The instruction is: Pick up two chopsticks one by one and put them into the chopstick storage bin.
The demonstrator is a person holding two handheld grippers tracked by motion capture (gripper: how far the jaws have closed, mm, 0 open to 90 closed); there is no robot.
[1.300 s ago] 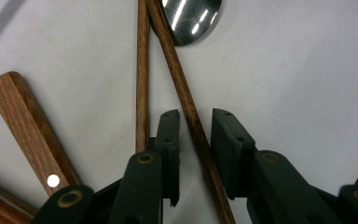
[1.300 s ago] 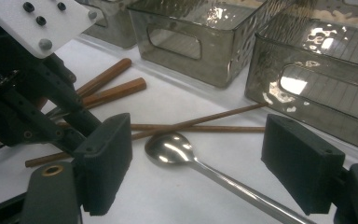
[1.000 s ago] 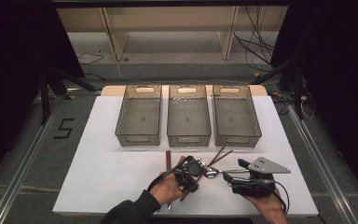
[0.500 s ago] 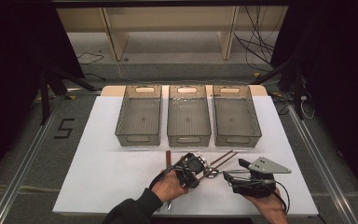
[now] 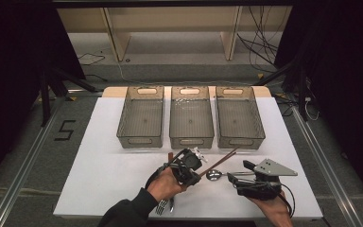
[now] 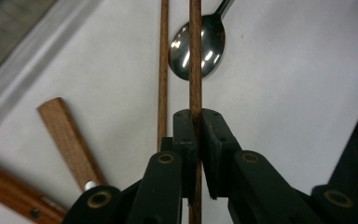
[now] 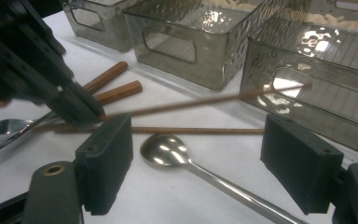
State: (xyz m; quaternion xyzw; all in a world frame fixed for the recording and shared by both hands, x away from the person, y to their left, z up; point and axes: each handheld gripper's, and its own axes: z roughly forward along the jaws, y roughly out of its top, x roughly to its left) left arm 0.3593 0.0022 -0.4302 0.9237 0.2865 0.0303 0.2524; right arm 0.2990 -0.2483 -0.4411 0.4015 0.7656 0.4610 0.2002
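My left gripper (image 6: 196, 116) is shut on a thin wooden chopstick (image 6: 195, 70), which runs straight out between its pads. In the right gripper view that chopstick (image 7: 205, 102) slants up off the table, its tip near the bins. A second chopstick (image 6: 163, 70) lies flat beside it, and a steel spoon (image 6: 198, 51) rests just beyond. From above, the left gripper (image 5: 194, 168) is at the table's front centre. My right gripper (image 5: 238, 172) stands open to its right, pointing at the spoon (image 5: 212, 175). Nothing is between the right gripper's (image 7: 198, 163) pads.
Three clear plastic bins stand in a row mid-table: left (image 5: 141, 142), middle (image 5: 191, 142), right (image 5: 240, 142). Two wooden utensil handles (image 7: 119, 91) lie near the middle bin. A fork (image 7: 0, 128) lies at the front by the left forearm. The white tabletop (image 5: 99, 161) spreads to the left.
The left gripper has closed on one chopstick and risen a little, lifting it off the table at a slant. The right gripper has stayed put.
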